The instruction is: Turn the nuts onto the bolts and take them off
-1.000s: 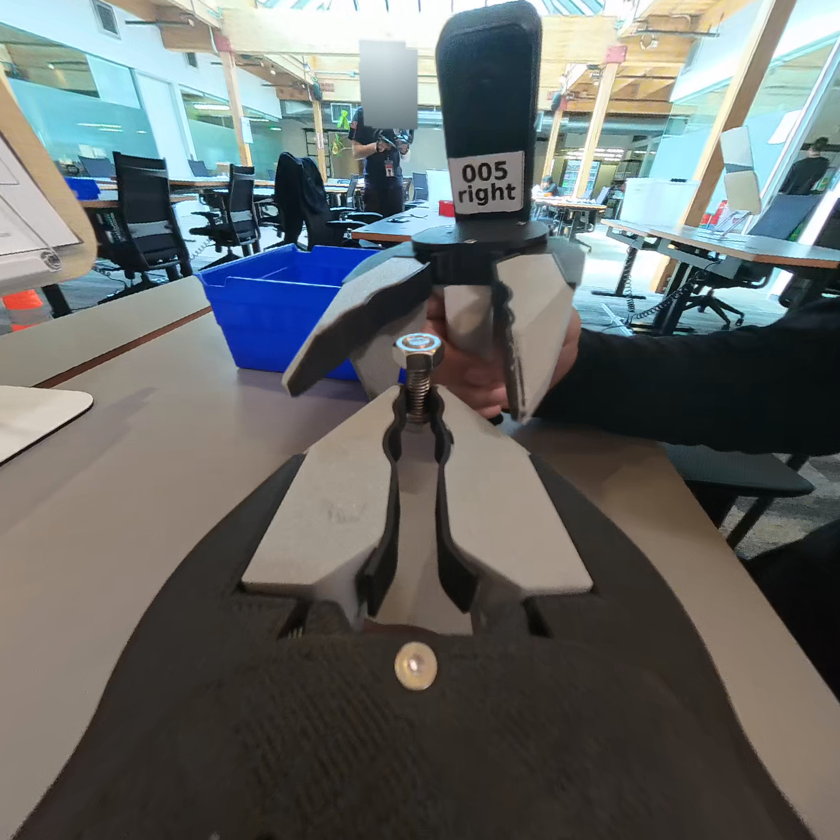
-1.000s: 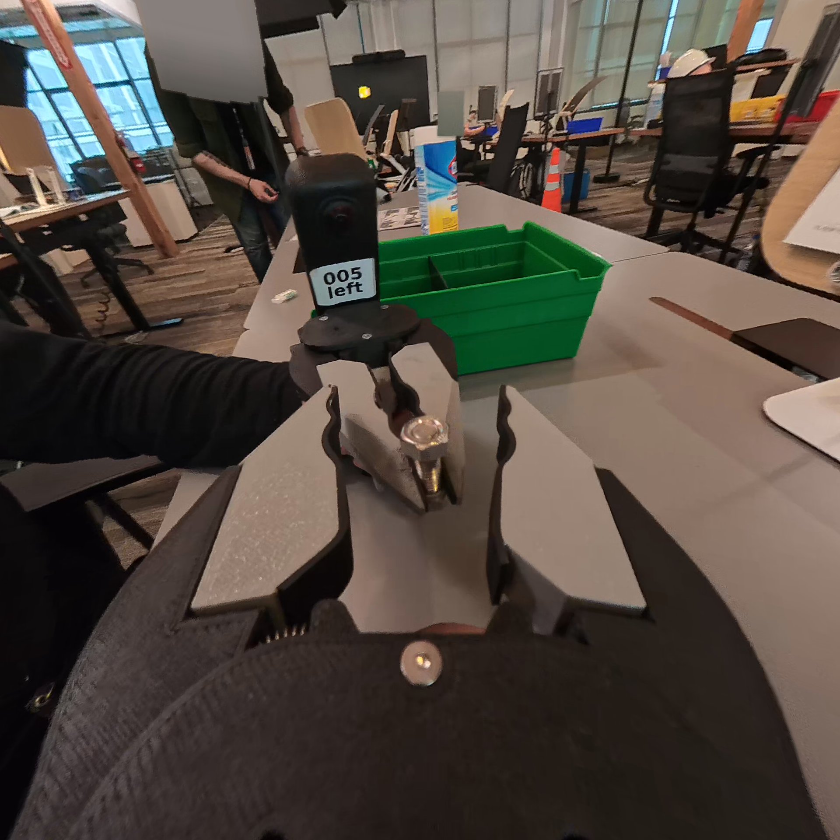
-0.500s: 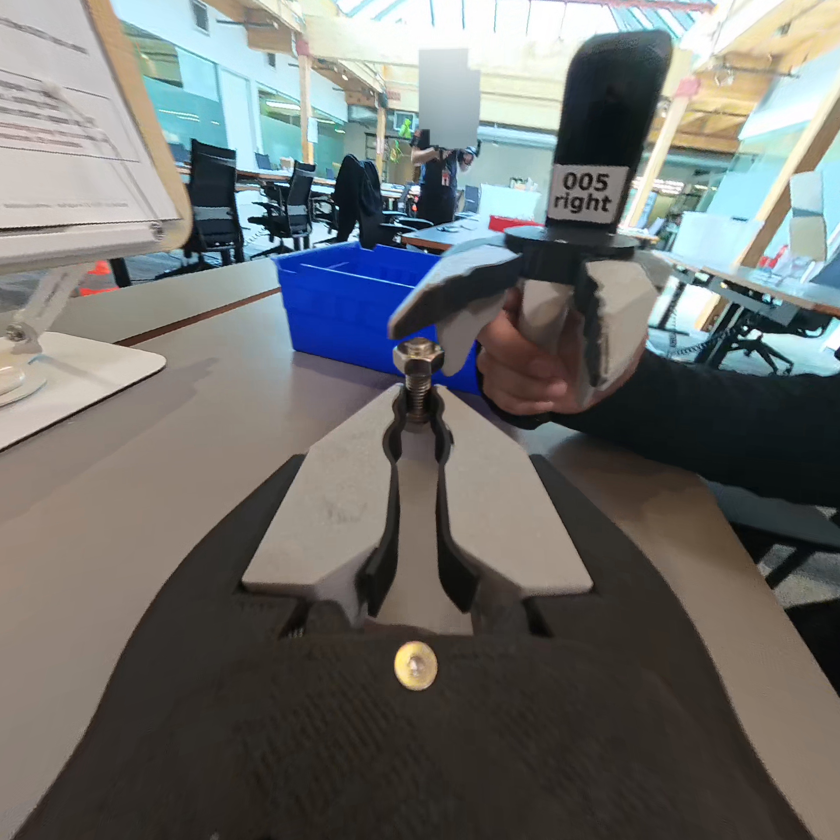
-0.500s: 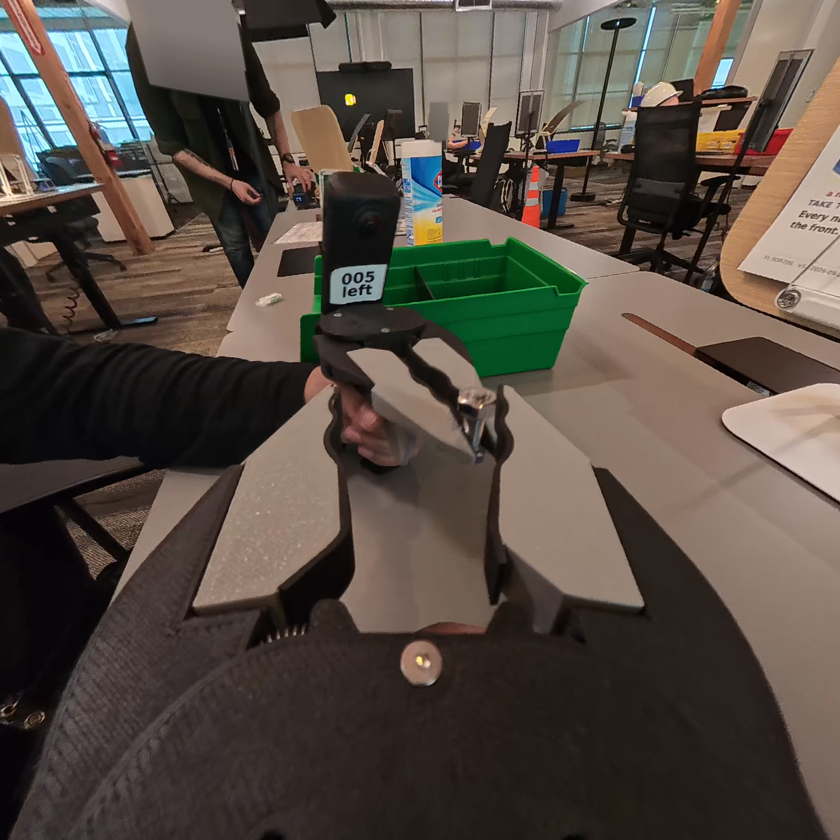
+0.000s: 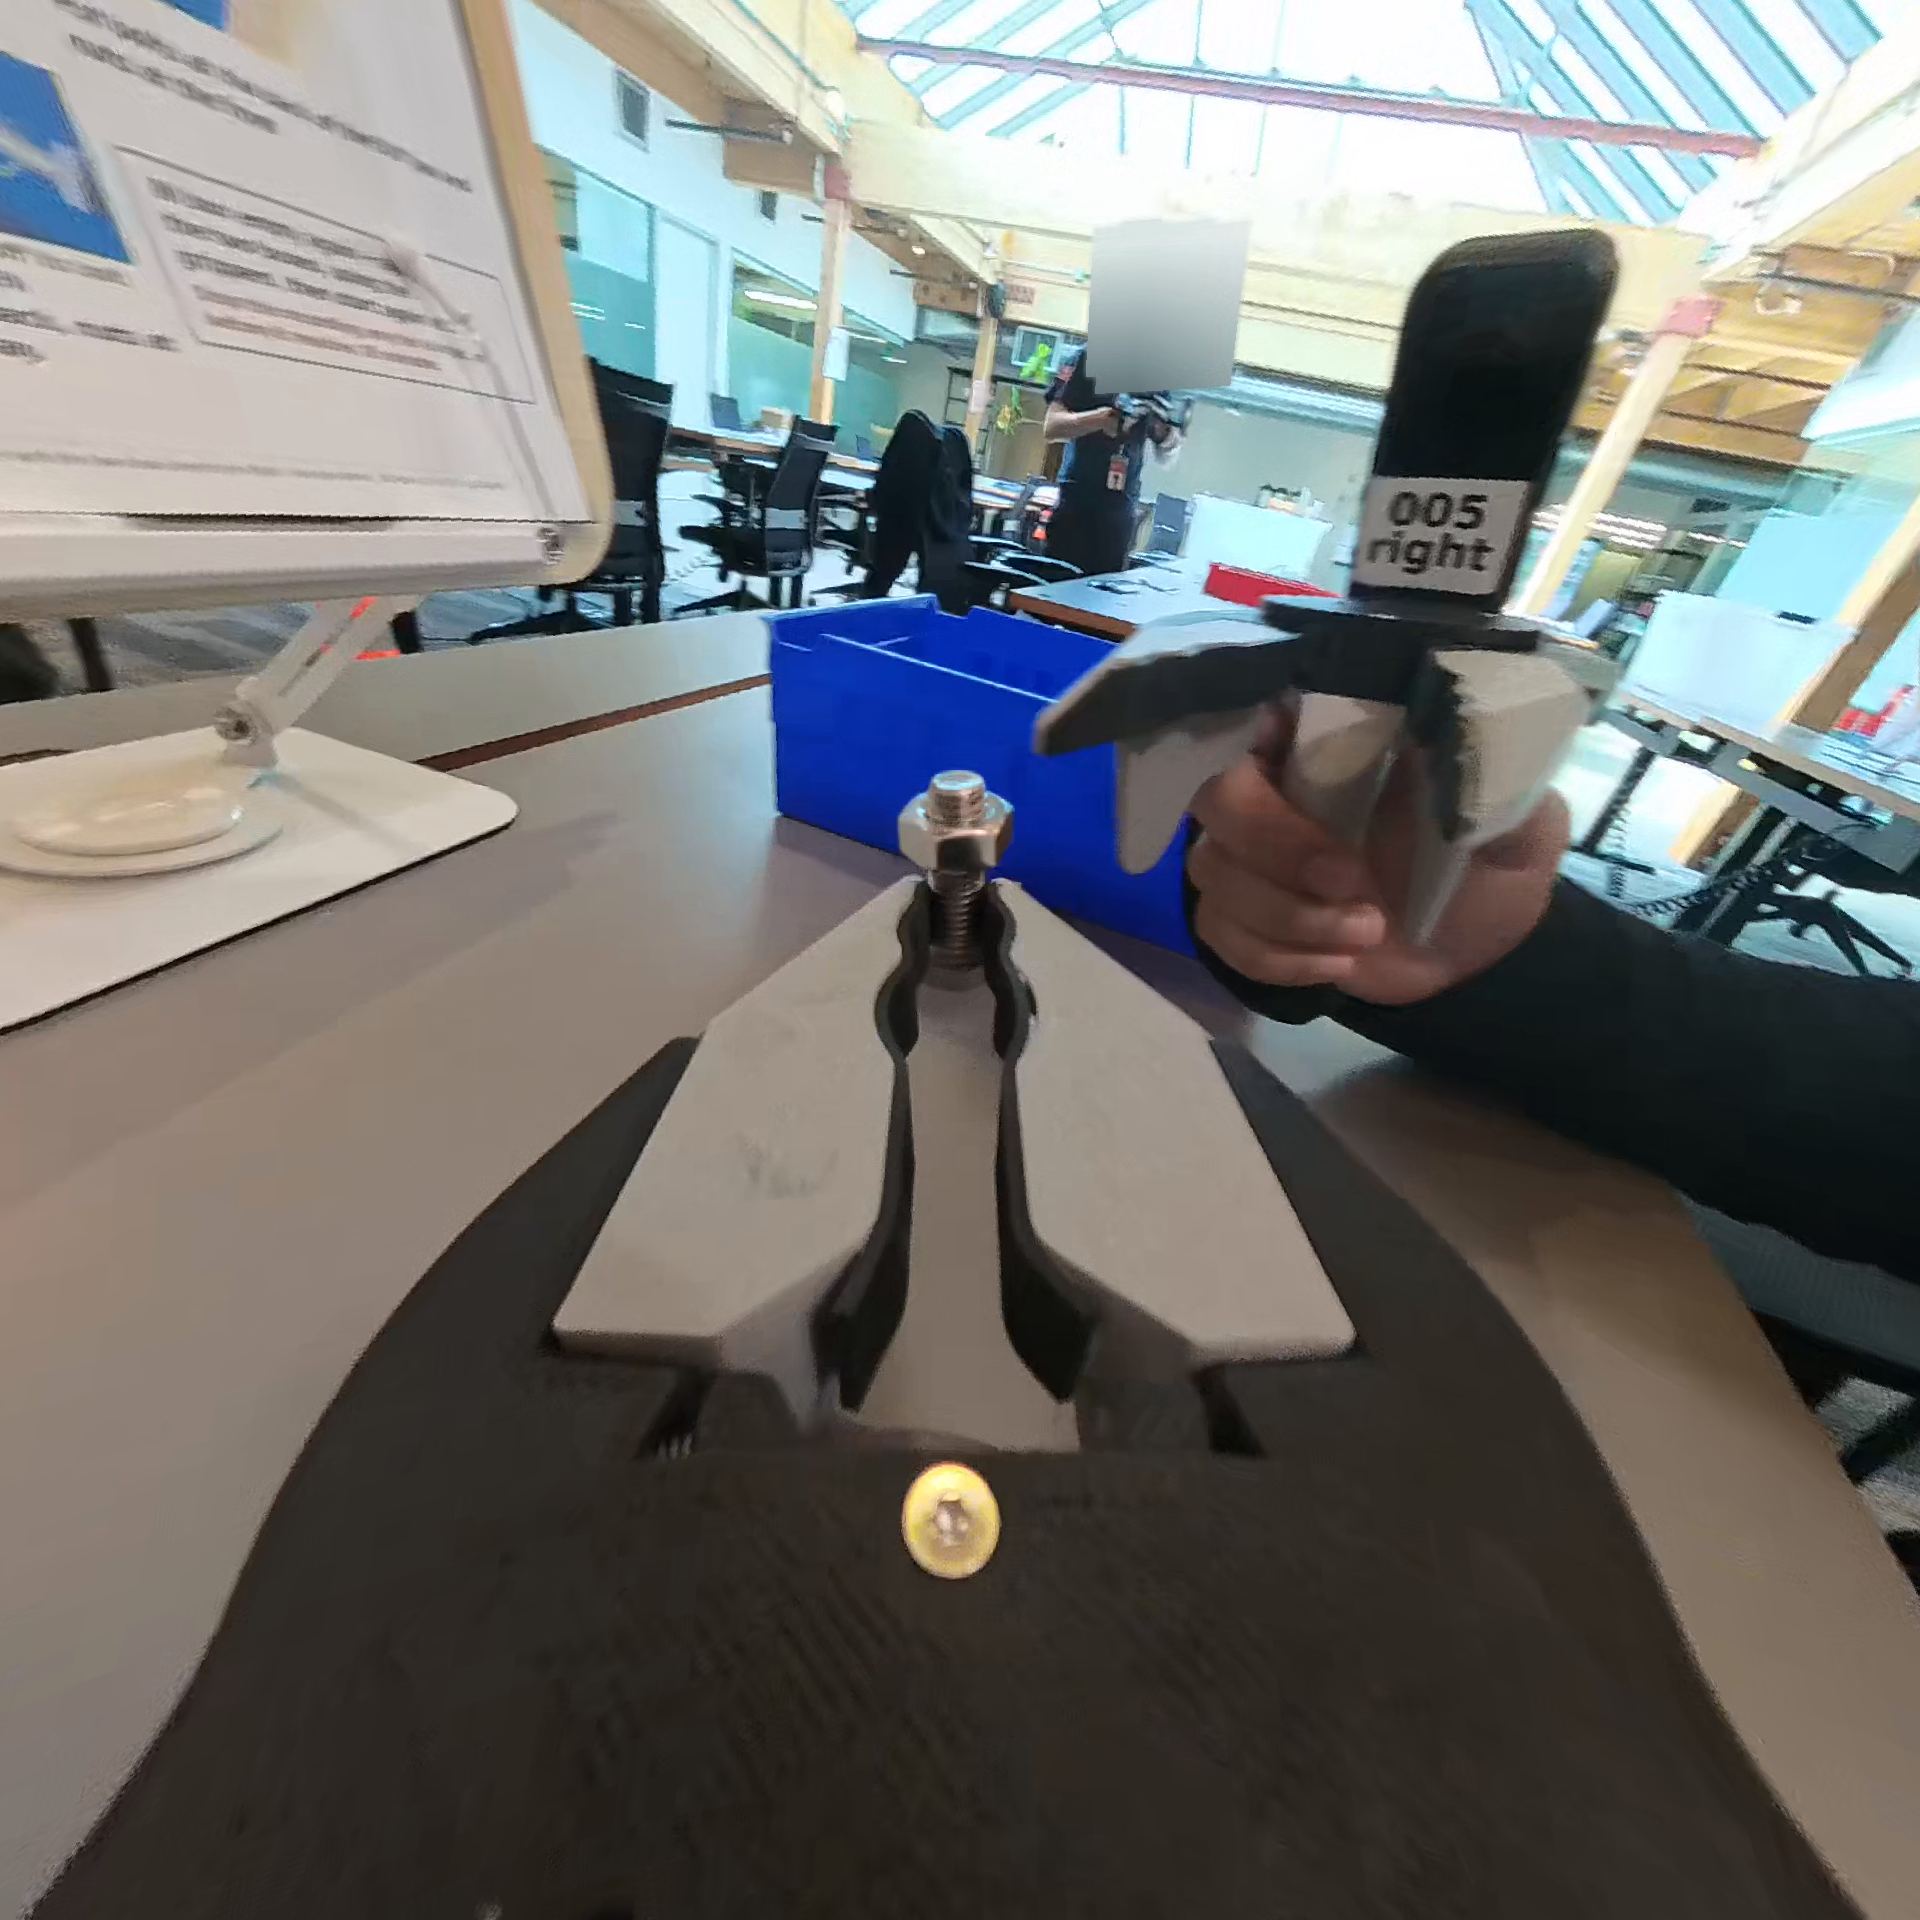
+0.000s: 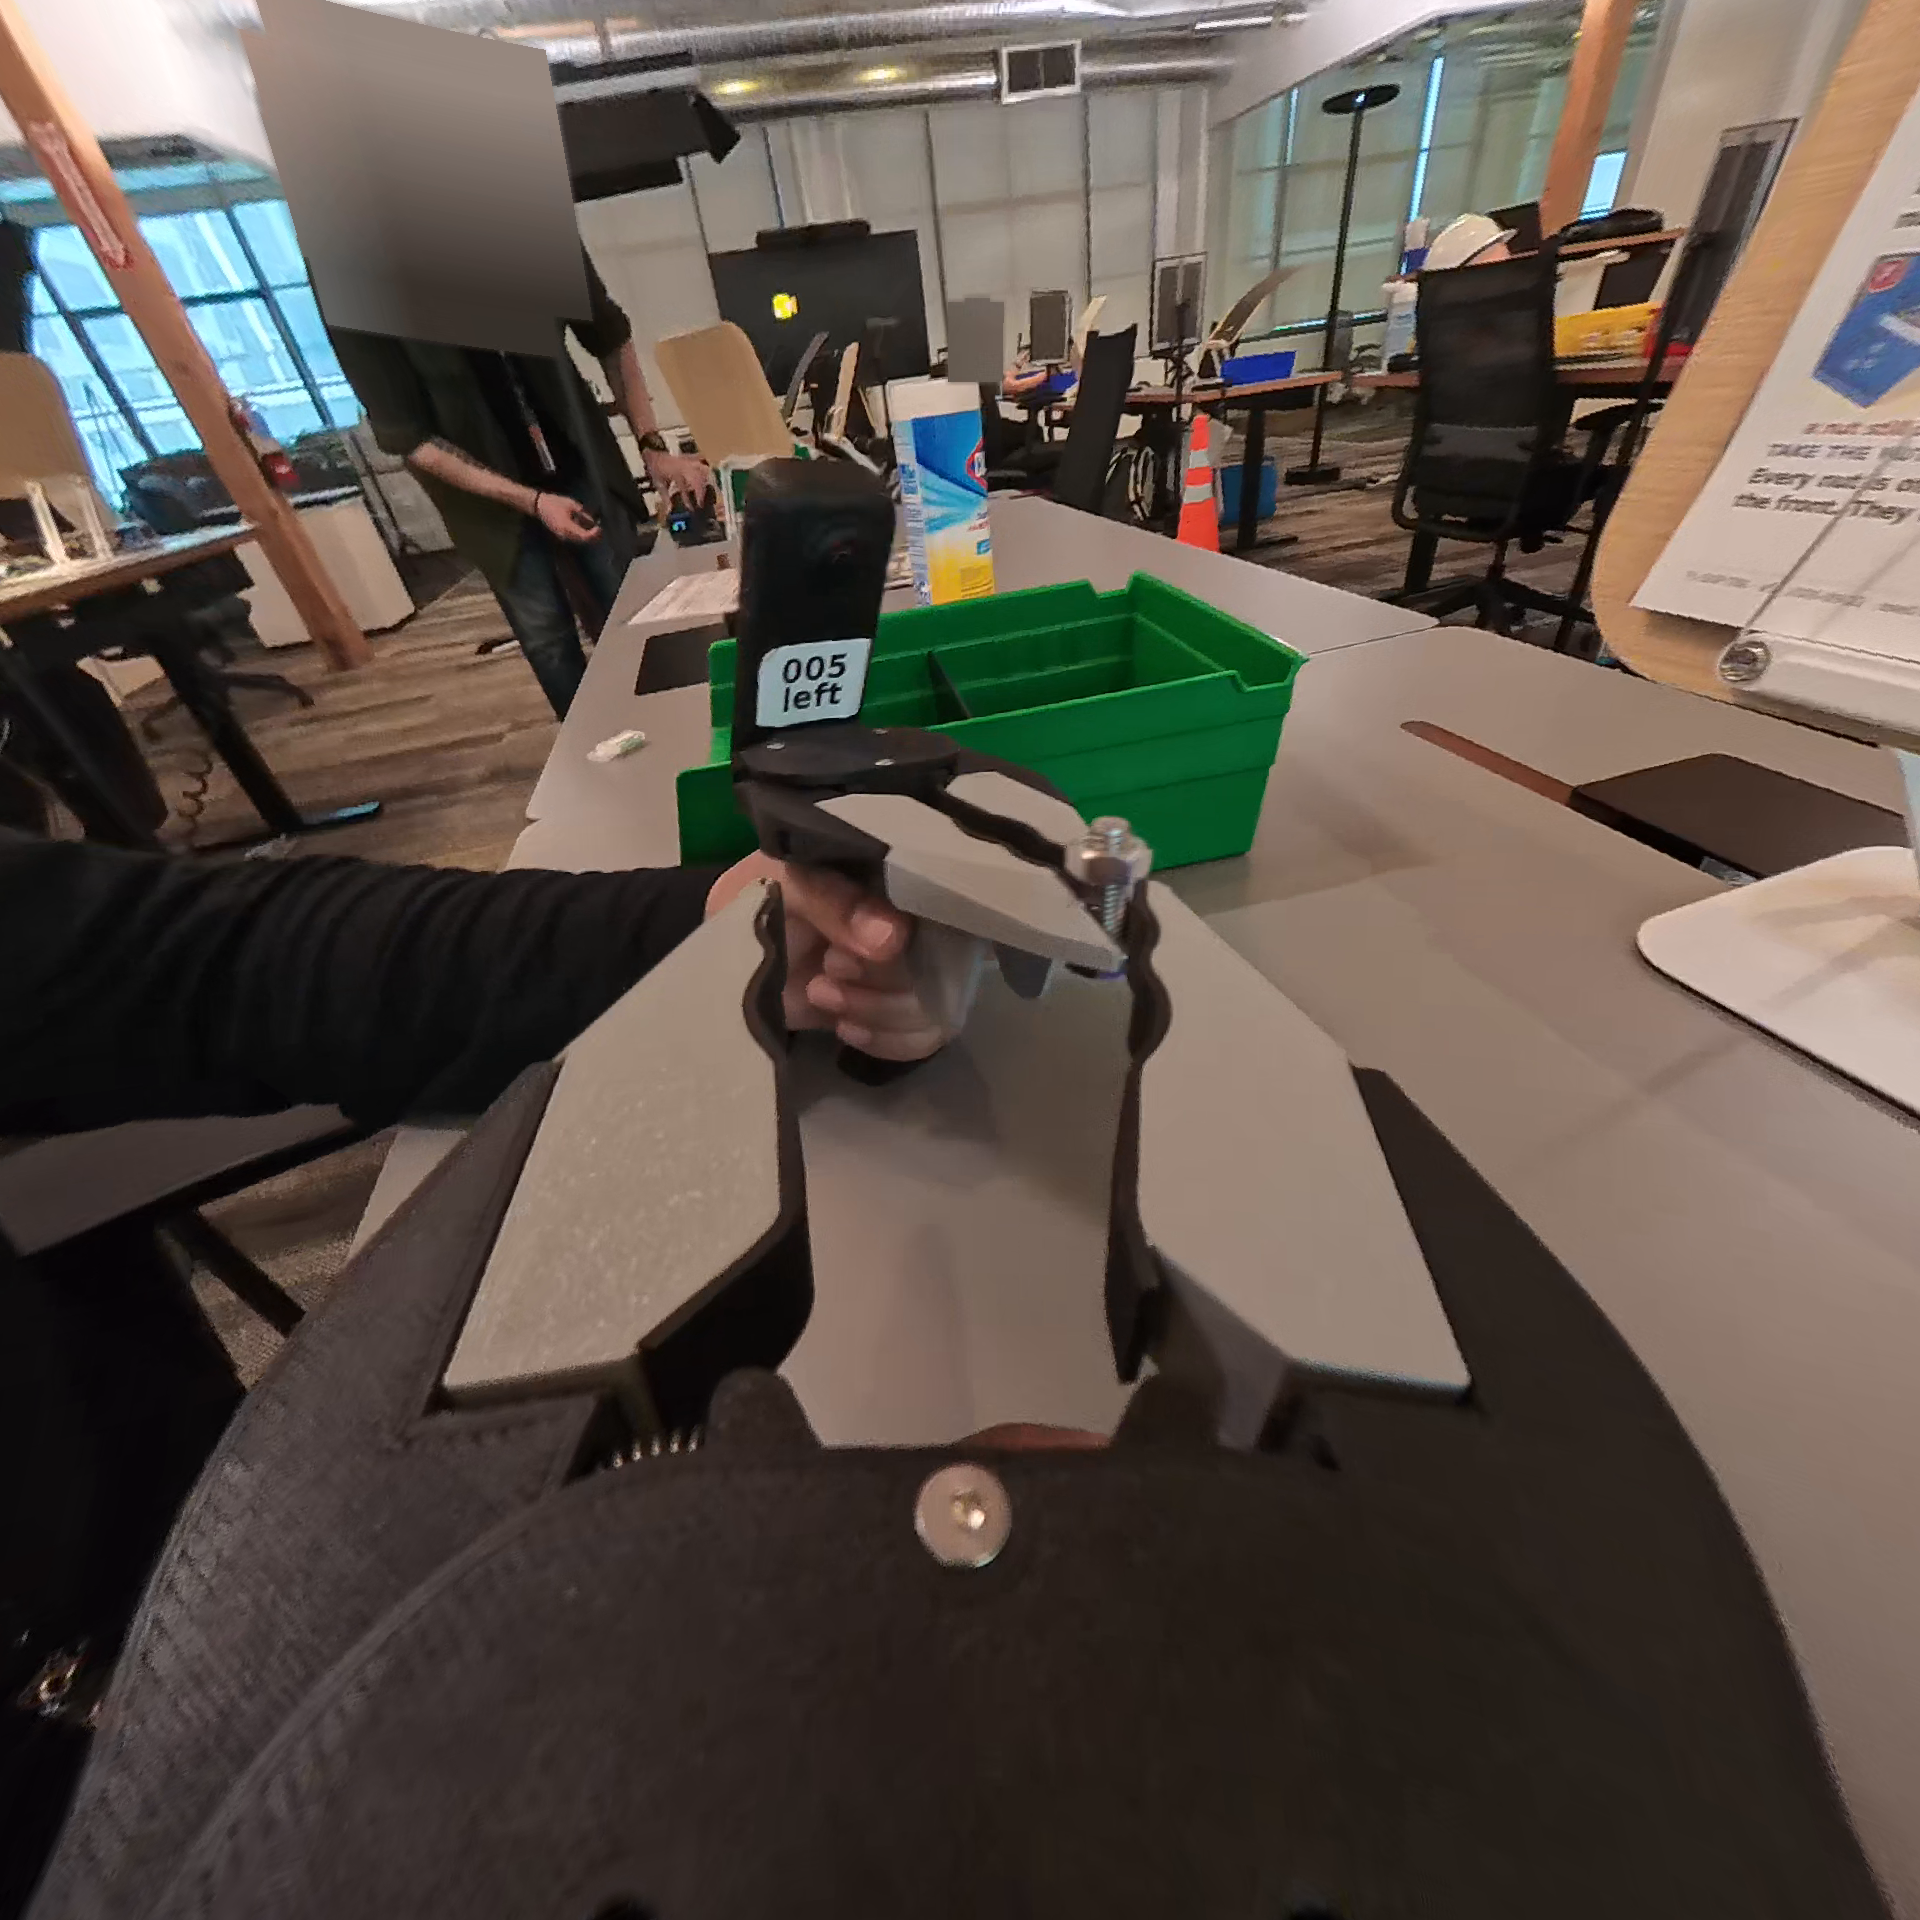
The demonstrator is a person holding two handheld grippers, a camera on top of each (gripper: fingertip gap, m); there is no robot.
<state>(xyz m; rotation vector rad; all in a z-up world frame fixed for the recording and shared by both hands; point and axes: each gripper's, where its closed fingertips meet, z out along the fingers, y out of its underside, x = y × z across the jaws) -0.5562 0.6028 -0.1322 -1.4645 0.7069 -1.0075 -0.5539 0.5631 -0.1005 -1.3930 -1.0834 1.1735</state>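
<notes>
The left gripper [image 5: 956, 940] clenches the threaded shank of a silver steel bolt [image 5: 953, 914] between its grey fingers [image 5: 810, 1122], the bolt upright with a silver hexagonal nut [image 5: 954, 831] screwed near its top end, a short stub of thread showing above the nut; the right gripper [image 6: 951, 956] has its grey fingers [image 6: 634, 1174] spread wide and grasps nothing; in the right wrist view the bolt and nut sit just beside the tip of the right gripper's right-hand finger, whether touching it I cannot tell; a hand [image 5: 1340, 904] in a black sleeve carries the right gripper above the grey table [image 5: 312, 1091]; a blue plastic bin [image 5: 935, 707] stands behind the bolt in the left wrist view; a green plastic bin with dividers [image 6: 1122, 727] stands behind the left gripper in the right wrist view; a white-based sign stand [image 5: 208, 810] rests on the table at one side.
</notes>
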